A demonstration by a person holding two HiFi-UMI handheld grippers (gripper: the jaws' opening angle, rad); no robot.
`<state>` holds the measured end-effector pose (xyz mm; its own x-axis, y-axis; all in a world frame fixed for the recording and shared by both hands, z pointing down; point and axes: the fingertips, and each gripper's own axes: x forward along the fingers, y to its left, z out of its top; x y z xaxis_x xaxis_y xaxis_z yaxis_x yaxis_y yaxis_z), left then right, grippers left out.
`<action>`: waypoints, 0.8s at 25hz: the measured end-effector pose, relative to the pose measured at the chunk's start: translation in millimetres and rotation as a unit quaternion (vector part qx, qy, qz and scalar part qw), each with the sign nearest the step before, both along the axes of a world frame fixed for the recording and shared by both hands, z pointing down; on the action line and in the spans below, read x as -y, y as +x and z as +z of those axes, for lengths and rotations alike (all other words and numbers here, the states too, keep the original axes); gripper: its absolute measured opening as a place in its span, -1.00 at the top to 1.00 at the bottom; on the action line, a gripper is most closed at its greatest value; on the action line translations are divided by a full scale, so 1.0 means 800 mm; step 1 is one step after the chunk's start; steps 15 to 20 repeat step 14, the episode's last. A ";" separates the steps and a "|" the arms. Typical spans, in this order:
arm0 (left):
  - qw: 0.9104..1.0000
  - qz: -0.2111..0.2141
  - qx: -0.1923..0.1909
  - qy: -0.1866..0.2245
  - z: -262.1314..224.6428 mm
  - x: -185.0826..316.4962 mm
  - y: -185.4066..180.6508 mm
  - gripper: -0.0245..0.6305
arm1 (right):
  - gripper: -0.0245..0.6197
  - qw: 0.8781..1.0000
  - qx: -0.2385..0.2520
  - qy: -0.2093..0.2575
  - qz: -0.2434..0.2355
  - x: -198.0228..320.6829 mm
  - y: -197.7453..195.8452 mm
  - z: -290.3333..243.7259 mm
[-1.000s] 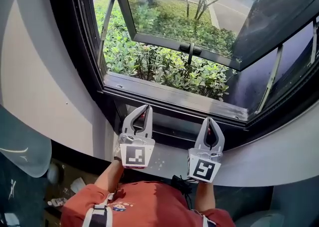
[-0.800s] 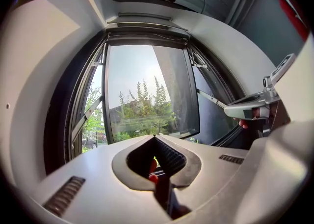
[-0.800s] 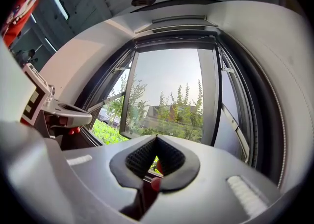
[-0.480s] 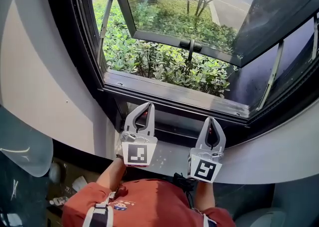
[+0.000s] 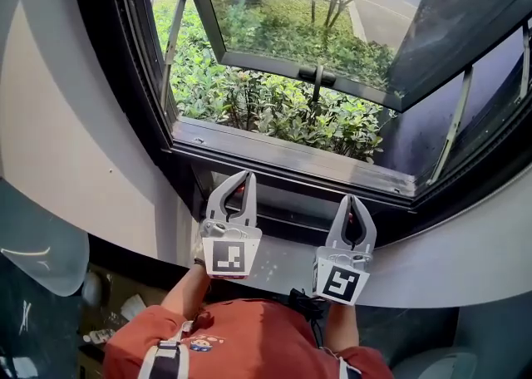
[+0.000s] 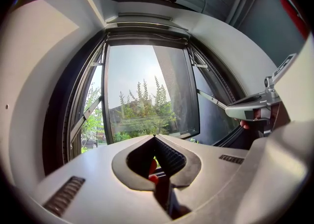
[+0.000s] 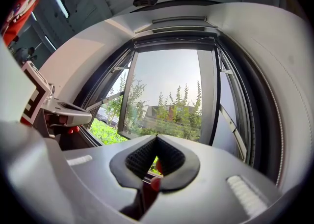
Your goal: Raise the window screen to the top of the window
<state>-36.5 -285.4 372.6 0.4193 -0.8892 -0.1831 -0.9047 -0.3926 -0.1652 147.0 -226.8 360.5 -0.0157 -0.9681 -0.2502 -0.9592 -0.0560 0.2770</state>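
Note:
In the head view both grippers lie side by side on the grey sill, pointing at the dark bottom rail (image 5: 287,221) of the window. My left gripper (image 5: 241,176) is shut, its tips at the rail's left part. About a hand's width to its right, my right gripper (image 5: 353,200) is shut too. The left gripper view shows the left gripper (image 6: 154,137) with its ribbed pads meeting, and the right gripper view shows the right gripper (image 7: 156,138) the same. Only a small red bit shows behind each pair of pads. No mesh is visible across the window opening.
The glass sash (image 5: 299,28) is swung outward, held by stays at both sides, with green shrubs (image 5: 266,107) below it. A dark housing (image 6: 147,24) runs along the top of the frame. Curved pale walls (image 5: 66,136) flank the window. The person's red sleeves fill the bottom edge.
The left gripper's jaws, slightly apart a second ago, have come together. Neither hand has shifted on the sill.

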 end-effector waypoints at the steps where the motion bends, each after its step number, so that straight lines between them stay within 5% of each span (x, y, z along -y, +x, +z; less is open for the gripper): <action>1: 1.000 0.001 -0.002 -0.001 0.000 0.000 0.000 0.91 | 0.89 1.000 0.000 0.000 0.000 0.000 0.000 0.000; 20: 1.000 0.010 0.002 -0.003 -0.003 -0.001 0.007 0.91 | 0.89 1.000 0.000 0.003 0.007 0.003 0.002 -0.007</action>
